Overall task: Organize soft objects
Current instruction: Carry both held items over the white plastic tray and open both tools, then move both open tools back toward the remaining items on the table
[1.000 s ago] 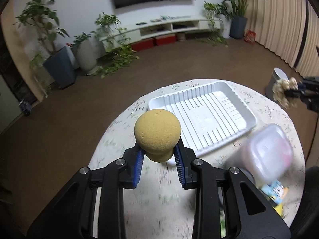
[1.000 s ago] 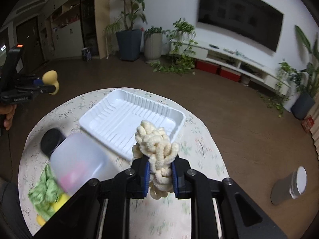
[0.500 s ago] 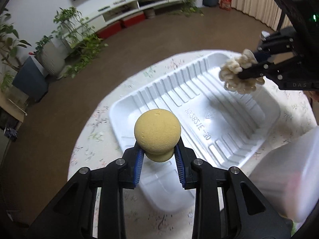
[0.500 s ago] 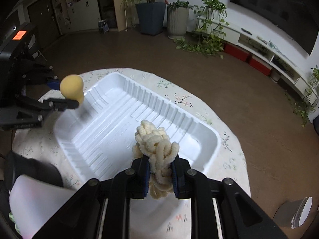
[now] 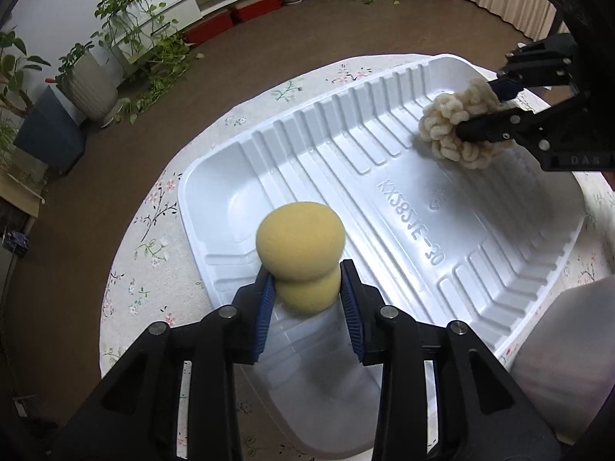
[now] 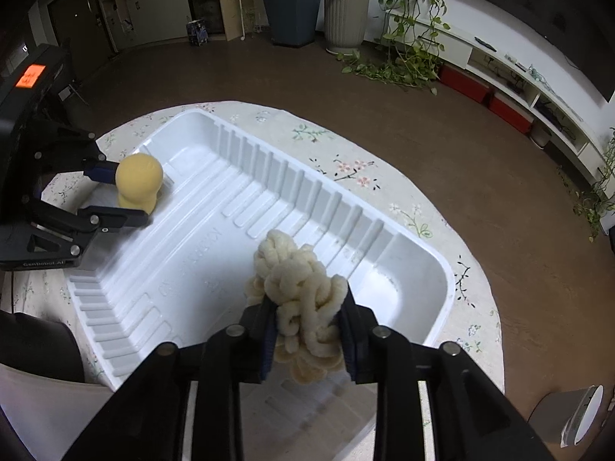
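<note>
Two grippers hang over the white tray [image 5: 384, 207]. The left gripper [image 5: 307, 292], jaws opening, has the yellow sponge [image 5: 300, 253] between its blue pads at one end; the right gripper [image 6: 307, 322], jaws opening too, has the cream knot [image 6: 300, 292] between its pads at the other end.

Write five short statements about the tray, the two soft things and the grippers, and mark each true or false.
1. The yellow sponge sits between the left gripper's fingers. True.
2. The white tray is full of toys. False: its ribbed floor is bare.
3. The knotted cream rope ball is at the right gripper. True.
4. The tray rests on a bare wooden table. False: a floral tablecloth covers it.
5. Both grippers are over the floor. False: over the tray.
</note>
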Demonstrator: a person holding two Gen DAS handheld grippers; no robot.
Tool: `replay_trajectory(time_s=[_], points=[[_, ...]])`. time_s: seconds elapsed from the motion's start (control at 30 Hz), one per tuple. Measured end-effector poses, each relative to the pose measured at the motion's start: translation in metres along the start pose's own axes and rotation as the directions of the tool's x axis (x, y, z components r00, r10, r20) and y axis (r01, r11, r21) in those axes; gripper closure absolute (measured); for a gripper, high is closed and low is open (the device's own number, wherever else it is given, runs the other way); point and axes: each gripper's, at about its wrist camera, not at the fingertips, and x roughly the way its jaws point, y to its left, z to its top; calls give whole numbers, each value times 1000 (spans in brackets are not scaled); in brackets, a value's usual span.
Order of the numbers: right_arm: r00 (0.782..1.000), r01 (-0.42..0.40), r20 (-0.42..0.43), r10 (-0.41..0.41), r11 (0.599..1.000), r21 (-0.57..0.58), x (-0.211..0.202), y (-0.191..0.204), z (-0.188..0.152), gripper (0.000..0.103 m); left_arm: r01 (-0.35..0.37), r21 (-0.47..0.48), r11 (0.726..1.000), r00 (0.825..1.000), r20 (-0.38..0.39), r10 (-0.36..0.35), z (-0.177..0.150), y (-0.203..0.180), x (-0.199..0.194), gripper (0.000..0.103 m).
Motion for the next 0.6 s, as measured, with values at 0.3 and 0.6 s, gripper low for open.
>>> replay_trajectory(time_s=[0.3, 0.6], points=[[999, 20, 39, -20, 1000, 10, -10, -2, -5, 34, 4, -33, 999, 1000, 17, -4, -6, 0, -7, 58], [991, 7, 131, -13, 999, 44, -58, -6, -23, 30, 25, -132, 991, 994, 112, -10, -24, 27, -56, 54]])
